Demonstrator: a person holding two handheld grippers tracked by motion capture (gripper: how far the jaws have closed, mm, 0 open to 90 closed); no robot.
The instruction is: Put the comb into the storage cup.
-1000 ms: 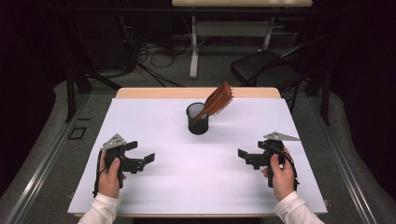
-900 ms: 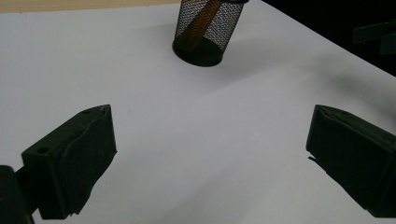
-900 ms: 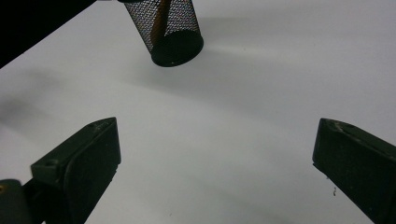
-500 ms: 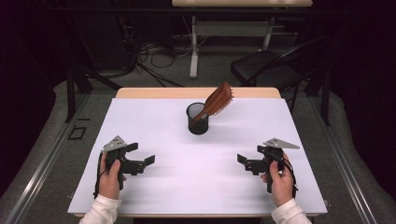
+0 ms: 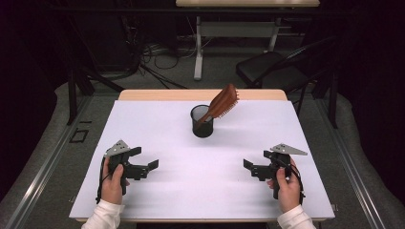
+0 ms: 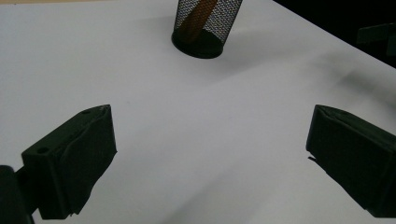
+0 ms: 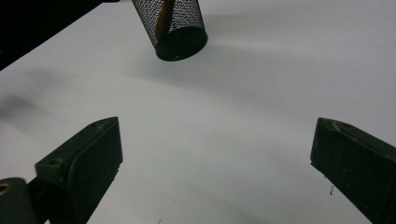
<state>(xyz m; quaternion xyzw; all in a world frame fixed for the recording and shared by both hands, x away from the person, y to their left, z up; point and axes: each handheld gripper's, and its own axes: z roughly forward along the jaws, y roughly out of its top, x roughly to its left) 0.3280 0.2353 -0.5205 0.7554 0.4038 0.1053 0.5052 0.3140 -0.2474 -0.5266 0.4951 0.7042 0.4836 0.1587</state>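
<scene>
Desk — white top, wooden strip showing along the far edge. A dark chair and a second table stand on the floor beyond it.

Cup — black mesh, upright, at the middle of the far half of the desk, well apart from both claws. In the left gripper view the cup sits at the top of frame; in the right gripper view it is likewise at the top, base resting flat on the white surface.

Brush — brown wood, handle down inside the cup, head leaning out to the right over the rim. Handle visible through the mesh in both gripper views.

Left claw, near-left part of the desk, held in a hand, jaws spread wide, nothing between them.

Right claw, near-right part, also hand-held, jaws wide apart, empty. Both claws point inward.
</scene>
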